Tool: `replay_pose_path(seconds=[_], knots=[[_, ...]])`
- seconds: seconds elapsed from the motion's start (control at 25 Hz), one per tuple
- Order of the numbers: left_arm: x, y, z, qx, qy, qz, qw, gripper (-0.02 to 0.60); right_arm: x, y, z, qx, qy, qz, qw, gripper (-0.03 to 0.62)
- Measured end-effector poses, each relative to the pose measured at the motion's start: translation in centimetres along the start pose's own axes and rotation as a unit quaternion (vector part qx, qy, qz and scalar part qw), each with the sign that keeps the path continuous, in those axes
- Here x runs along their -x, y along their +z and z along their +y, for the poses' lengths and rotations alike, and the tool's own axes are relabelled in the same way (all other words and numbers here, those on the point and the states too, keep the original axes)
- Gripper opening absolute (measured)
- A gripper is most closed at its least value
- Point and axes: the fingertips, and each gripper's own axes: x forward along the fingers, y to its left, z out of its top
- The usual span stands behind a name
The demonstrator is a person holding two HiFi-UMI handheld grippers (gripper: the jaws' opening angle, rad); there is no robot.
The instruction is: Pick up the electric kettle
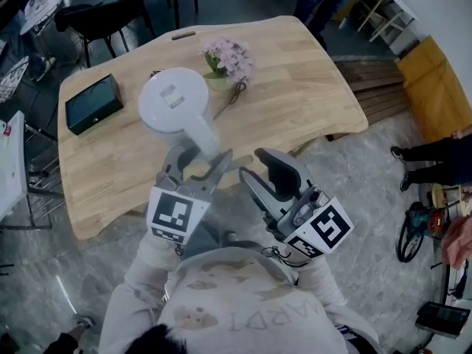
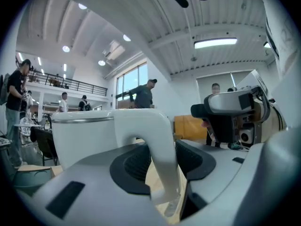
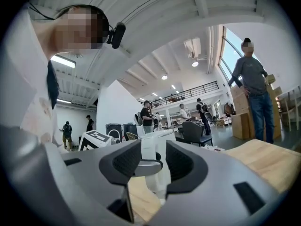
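Observation:
The white electric kettle (image 1: 173, 100) is over the wooden table (image 1: 310, 102), its lid facing up and its handle pointing toward me. My left gripper (image 1: 200, 157) is shut on that handle. In the left gripper view the kettle's handle (image 2: 160, 145) runs between the two dark pads (image 2: 134, 166), with the kettle body (image 2: 84, 135) to the left. My right gripper (image 1: 251, 164) hangs open just right of the left one, holding nothing. In the right gripper view, the right gripper (image 3: 155, 166) looks past its parted jaws at the kettle (image 3: 162, 147).
A pot of pale pink flowers (image 1: 228, 57) and scissors (image 1: 237, 91) lie just behind the kettle. A dark green box (image 1: 92, 103) sits at the table's left end. Chairs stand beyond the table, a power tool (image 1: 413, 227) lies on the floor at right, and people stand around.

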Motion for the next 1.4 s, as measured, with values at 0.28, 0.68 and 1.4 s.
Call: replay_pose_path(seconds=[0.28,0.68,1.4], knots=[[4.5,3.1,-3.6,-0.02,0.014,-0.015,0.9996,0.268,2.6,0.4,2.3,0.0,0.029,-0.014,0.999,0.153],[11.2,5.3,-9.7,-0.021,0.065,-0.024,0.9974,0.27,7.1,0.4,6.4,0.008,0.082,-0.019,0.996,0.152],[18.5,6.1,-9.7,-0.025,0.092,-0.017,0.9953,0.275,5.7,0.1,11.4,0.005,0.093,-0.019,0.995,0.152]])
